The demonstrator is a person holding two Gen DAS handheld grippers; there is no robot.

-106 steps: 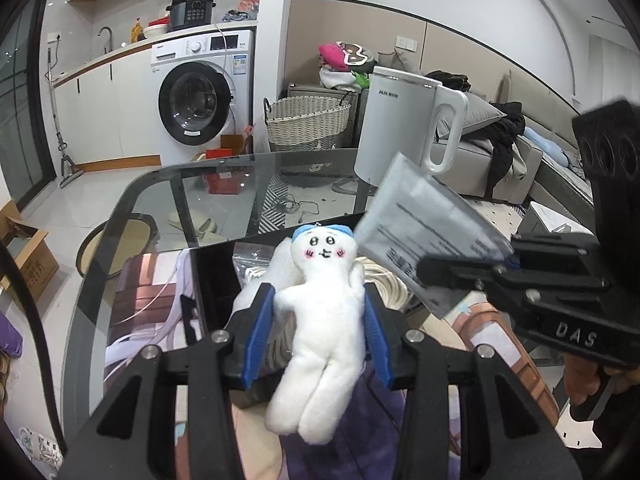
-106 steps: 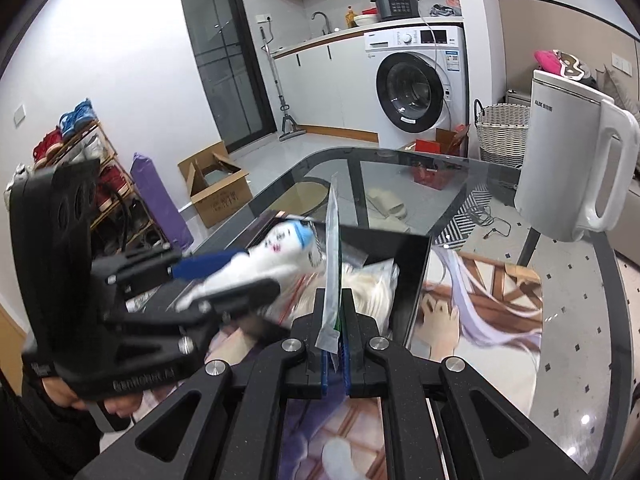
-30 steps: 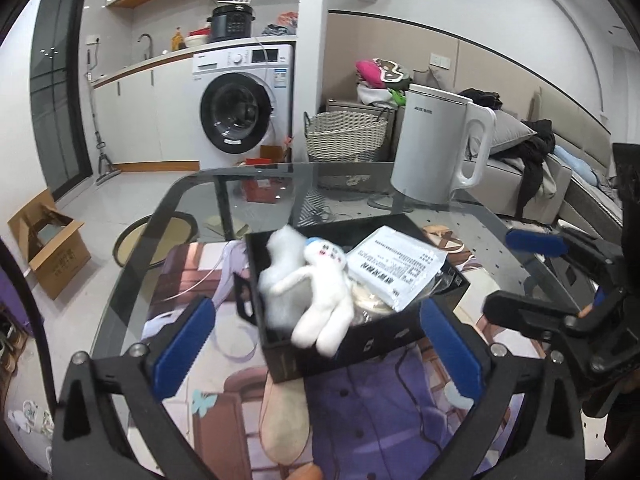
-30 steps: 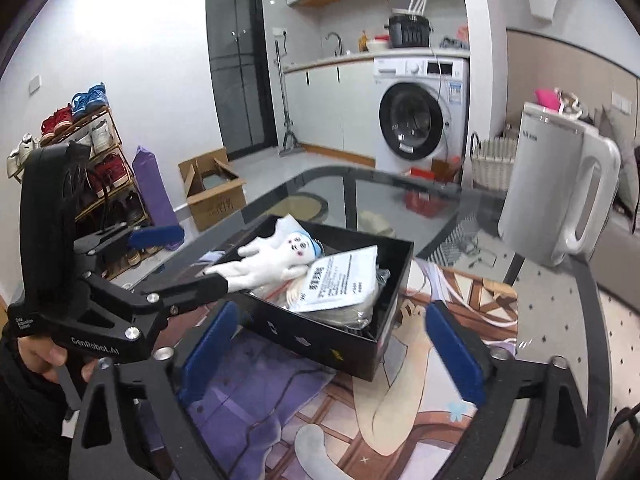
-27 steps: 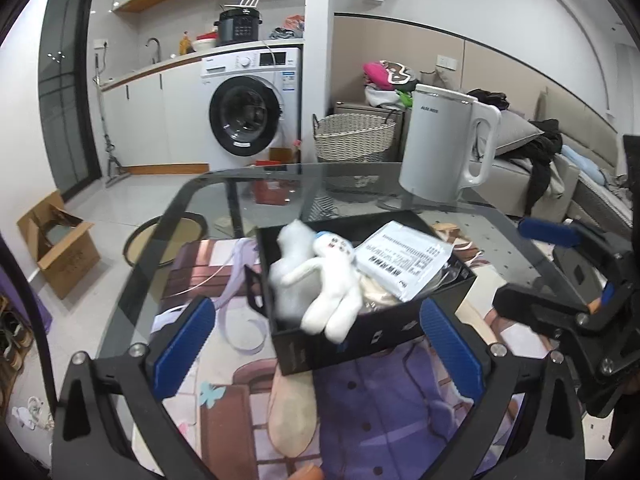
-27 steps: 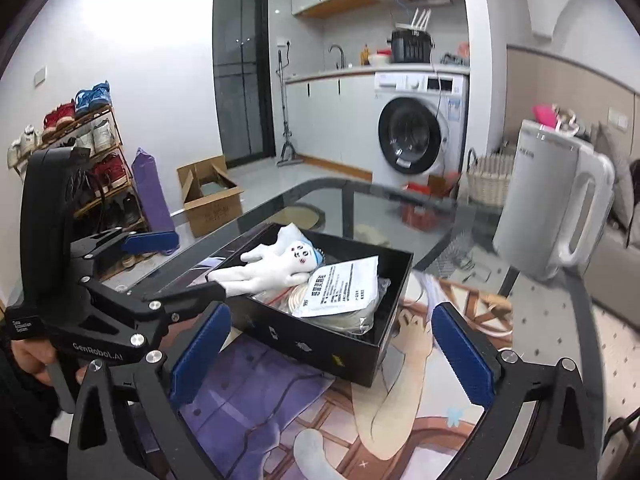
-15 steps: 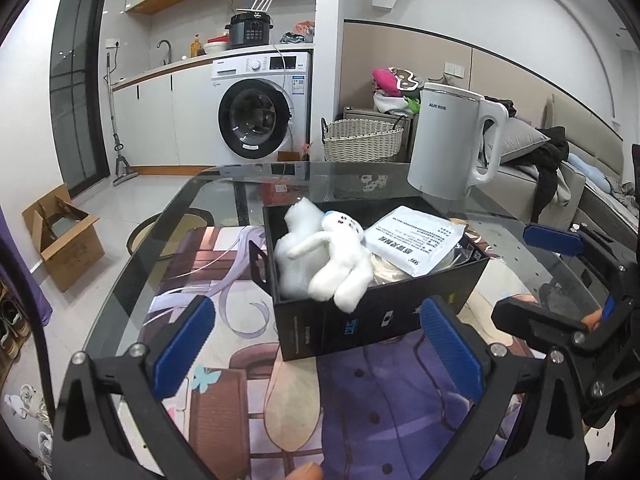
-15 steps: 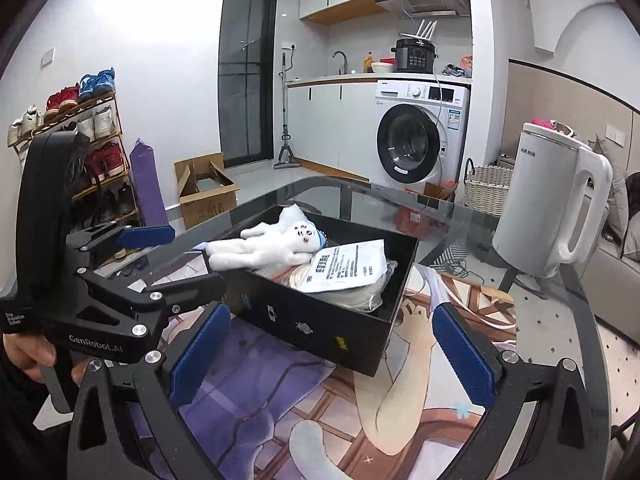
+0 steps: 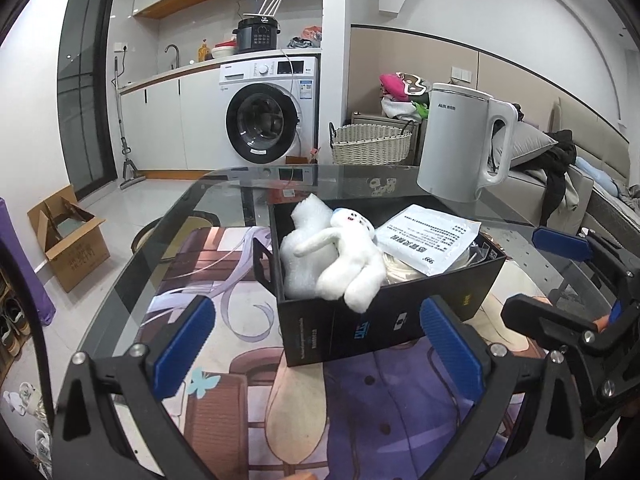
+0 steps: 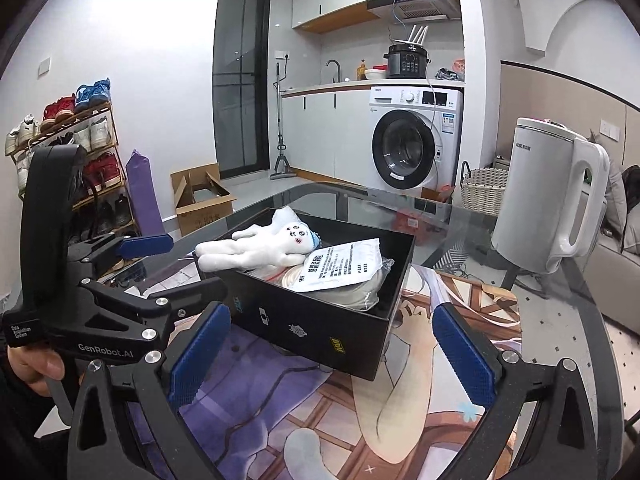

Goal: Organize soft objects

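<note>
Both claws were released and held nothing: the left gripper [image 9: 316, 342] and right gripper [image 10: 332, 352] showed ribbed blue pads [image 9: 182, 346] spread wide on black frames. Between them, on a printed mat [image 10: 280, 412] over a glass table [image 10: 560, 344], sat a rectangular black box [image 10: 316, 320]. Inside it a fuzzy white doll [image 9: 352, 264] lay over the near rim, beside white foam wrap [image 9: 298, 256] and a flat printed packet [image 9: 428, 236]. A smooth white kettle [image 9: 460, 144] stood behind.

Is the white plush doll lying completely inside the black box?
No, the white plush doll lies in the black box, but one leg hangs over the box's near rim.
</note>
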